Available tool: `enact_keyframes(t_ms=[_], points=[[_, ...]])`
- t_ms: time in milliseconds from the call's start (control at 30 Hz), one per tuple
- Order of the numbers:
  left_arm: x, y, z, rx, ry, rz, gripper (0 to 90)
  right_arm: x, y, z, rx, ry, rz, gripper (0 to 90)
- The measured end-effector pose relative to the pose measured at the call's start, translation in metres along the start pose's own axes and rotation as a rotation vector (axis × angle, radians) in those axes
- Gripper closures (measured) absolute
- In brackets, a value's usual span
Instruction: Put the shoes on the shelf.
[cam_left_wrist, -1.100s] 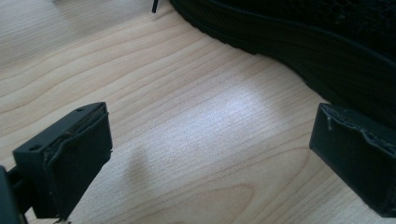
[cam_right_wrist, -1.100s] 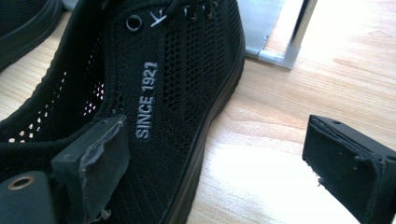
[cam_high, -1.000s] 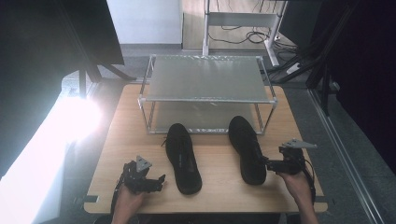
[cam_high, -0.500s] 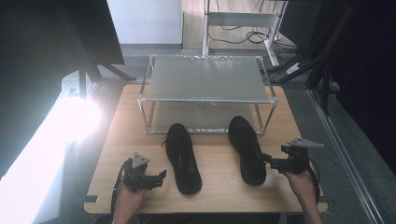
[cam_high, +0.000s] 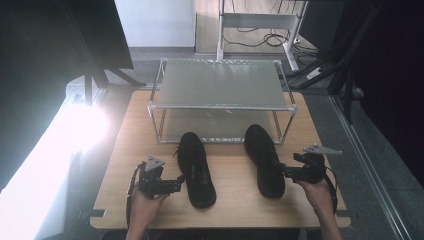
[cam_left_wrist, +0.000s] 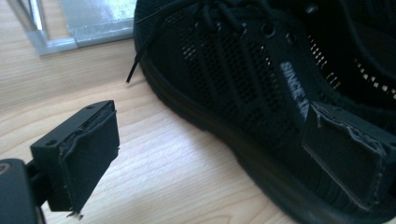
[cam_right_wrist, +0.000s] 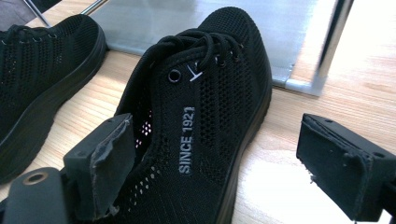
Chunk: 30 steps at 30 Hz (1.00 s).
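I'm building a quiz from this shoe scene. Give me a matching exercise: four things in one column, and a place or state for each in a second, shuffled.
Things:
1. left shoe
2. right shoe
3. shelf rack
4. left gripper

Places or states:
a. stands at the table's far side
b. open, one jaw against a shoe's side
c. lettering "SINCE 1921" faces the right gripper
d. a loose lace end lies on the wood

Pairs: 1-d, 2-c, 3-a, 4-b

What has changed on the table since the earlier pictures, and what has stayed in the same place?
The right tongs moved slightly back from the right shoe, then closed in on its heel again, jaws open astride the side wall. The left tongs stayed open at the left shoe. Both shoes and the rack kept their places.
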<state>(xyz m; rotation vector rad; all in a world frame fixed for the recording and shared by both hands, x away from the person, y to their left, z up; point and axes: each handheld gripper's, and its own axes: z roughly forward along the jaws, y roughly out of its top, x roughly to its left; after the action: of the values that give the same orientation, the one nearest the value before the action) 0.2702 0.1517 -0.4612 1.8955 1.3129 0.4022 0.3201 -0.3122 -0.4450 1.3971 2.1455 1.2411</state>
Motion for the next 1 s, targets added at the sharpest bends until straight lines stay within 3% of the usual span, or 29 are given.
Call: enact_keyframes(t_ms=[367,533,767,1000], points=[[-0.016,0.016,0.015,0.03,0.019,-0.015,4.3,0.005,-0.001,0.015,0.006,0.034,0.06,13.3],[-0.022,0.019,0.029,0.052,0.02,-0.019,5.1,0.011,0.003,0.023,0.022,0.047,0.043,12.2],[-0.02,0.023,0.041,0.05,0.024,-0.055,6.4,0.003,0.005,0.039,0.061,-0.03,0.058,14.3],[-0.022,0.026,0.052,0.05,-0.003,-0.098,9.9,0.0,0.005,0.065,0.081,-0.039,0.07,19.3]])
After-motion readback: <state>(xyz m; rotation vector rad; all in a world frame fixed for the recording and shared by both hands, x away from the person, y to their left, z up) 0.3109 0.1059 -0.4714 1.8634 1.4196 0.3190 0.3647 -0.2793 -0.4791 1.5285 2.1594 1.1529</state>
